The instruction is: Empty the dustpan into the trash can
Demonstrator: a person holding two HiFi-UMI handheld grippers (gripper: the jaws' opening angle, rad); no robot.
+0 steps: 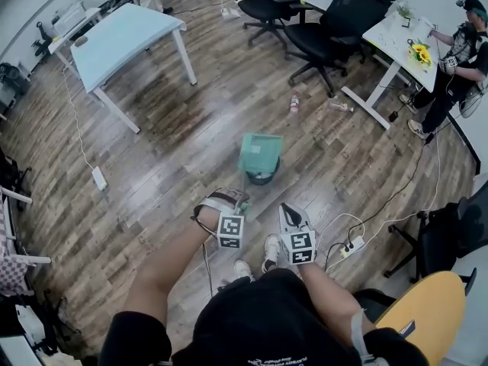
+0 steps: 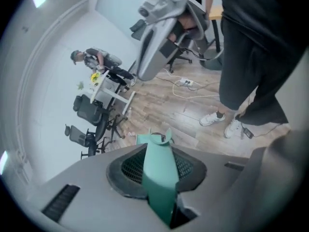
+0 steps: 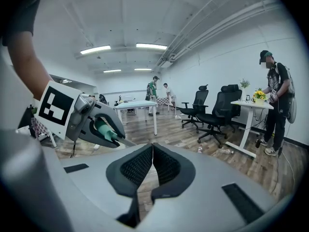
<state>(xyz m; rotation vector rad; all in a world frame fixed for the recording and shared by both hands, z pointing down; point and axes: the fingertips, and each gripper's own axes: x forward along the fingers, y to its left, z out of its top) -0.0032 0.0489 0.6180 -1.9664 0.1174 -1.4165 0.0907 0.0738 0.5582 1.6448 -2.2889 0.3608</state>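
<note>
On a wood-plank office floor (image 1: 191, 128), seen from above by a head camera, a small dark trash can (image 1: 263, 178) stands just beyond the feet of the person wearing the camera. A green dustpan (image 1: 259, 151) is tipped up over the can's mouth, its flat pan covering the far side of the rim; whether pan and rim touch cannot be told. The dustpan's handle (image 2: 159, 178) runs back toward the person into the left gripper (image 1: 229, 201), whose jaws are partly closed and clamped on that handle, with the black ribbed pads (image 2: 128, 167) pressing it from both sides. The right gripper (image 1: 288, 212) hovers just to the right of the left one, near the can but apart from it. Its own view shows its jaws (image 3: 153, 151) closed, tips meeting, with nothing between them. The person's white shoes (image 1: 271, 250) stand below the grippers, and a white power strip (image 1: 354, 244) lies on the floor to the near right. Farther off, a plastic bottle (image 1: 294, 101) lies on the boards. A pale blue table (image 1: 122, 36) stands at the far left, and black office chairs (image 1: 328, 21) stand at the far centre. A white desk (image 1: 393, 40) at the far right bears sunflowers (image 1: 419, 53), and another person (image 1: 457, 63) stands beside it.
</note>
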